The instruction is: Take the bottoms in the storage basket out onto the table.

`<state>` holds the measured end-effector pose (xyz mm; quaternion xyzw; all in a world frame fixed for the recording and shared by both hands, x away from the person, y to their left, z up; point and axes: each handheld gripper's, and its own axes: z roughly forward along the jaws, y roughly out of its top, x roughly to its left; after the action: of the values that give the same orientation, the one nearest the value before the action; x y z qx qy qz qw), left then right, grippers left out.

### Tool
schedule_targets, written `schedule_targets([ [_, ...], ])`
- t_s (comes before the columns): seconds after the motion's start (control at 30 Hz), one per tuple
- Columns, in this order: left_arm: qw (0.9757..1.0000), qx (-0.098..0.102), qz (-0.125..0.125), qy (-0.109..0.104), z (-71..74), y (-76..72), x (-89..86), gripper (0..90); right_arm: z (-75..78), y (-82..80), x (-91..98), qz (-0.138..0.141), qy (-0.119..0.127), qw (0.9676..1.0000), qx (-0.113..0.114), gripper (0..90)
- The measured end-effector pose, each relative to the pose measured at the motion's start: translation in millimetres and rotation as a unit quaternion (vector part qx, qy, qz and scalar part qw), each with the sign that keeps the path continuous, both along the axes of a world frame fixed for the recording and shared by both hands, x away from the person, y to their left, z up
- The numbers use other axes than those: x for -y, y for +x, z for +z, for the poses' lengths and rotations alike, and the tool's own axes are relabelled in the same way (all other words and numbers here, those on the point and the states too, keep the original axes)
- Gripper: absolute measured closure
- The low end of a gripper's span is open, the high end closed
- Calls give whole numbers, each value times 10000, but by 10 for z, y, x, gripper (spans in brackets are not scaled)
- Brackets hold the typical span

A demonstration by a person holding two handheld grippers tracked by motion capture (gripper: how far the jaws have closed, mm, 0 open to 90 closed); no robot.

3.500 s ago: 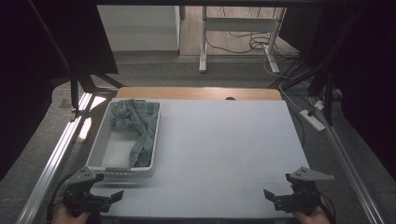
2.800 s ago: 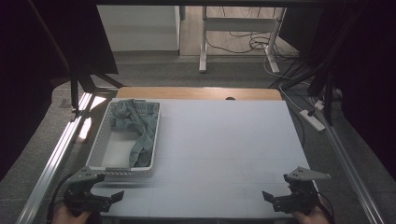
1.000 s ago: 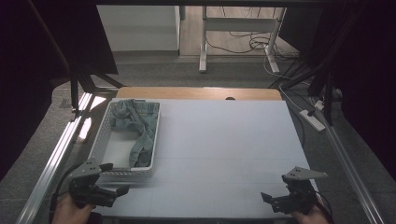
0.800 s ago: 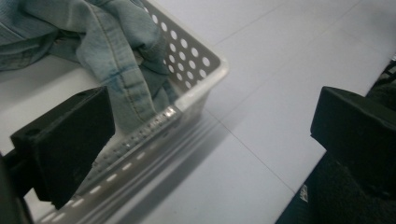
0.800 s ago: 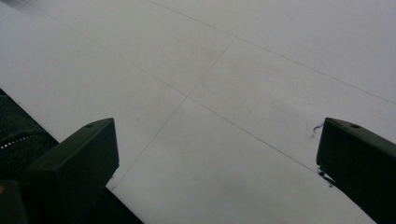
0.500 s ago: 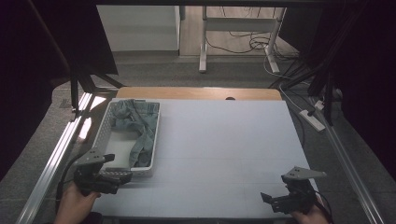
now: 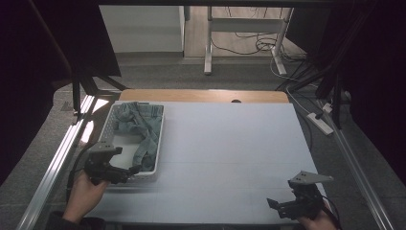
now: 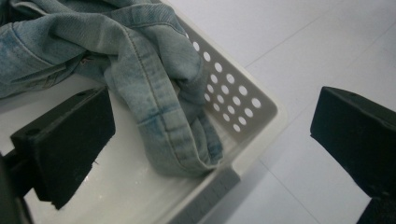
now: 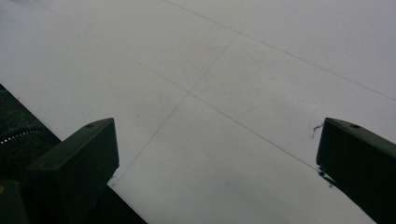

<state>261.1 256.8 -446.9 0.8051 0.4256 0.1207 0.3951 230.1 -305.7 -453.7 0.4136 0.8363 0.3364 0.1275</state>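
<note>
A white perforated basket (image 7: pixel 160 140) stands at the left of the white table (image 7: pixel 230 143) with crumpled light-blue jeans (image 7: pixel 139 122) in it. My left gripper (image 7: pixel 131 171) hovers open at the basket's near end. In the left gripper view its jaws stand wide apart, one inside the basket (image 8: pixel 233 107) and one outside over the table. A folded leg of the jeans (image 8: pixel 140 79) and the basket's corner lie between them, untouched. My right gripper (image 7: pixel 274 205) is open at the table's near right. Bare table lies under that right gripper (image 9: pixel 215 168).
A wooden strip (image 7: pixel 201 95) borders the table's far edge. An aluminium rail (image 7: pixel 57 163) runs along the left side and a power strip (image 7: pixel 318 122) lies off the right edge. Desk legs and cables stand on the floor beyond.
My left gripper has moved forward from the table's near left edge to the basket's near corner. My right gripper has barely moved.
</note>
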Motion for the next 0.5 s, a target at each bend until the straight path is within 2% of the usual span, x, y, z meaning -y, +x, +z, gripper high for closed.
schedule_targets([
  [0.13, 10000, -88, 3, 12, 15, 105, 32, 0, -1, 2, -1, 9, -4, 10000, 4, 0],
  [0.3, 9998, -80, 67, 170, 57, 236, 69, 2, -1, 3, -3, 24, -26, 10000, 6, 0],
  [0.5, 9994, -190, 142, 267, 78, 426, 92, 4, -1, 1, -6, 36, -40, 10000, -11, 0],
])
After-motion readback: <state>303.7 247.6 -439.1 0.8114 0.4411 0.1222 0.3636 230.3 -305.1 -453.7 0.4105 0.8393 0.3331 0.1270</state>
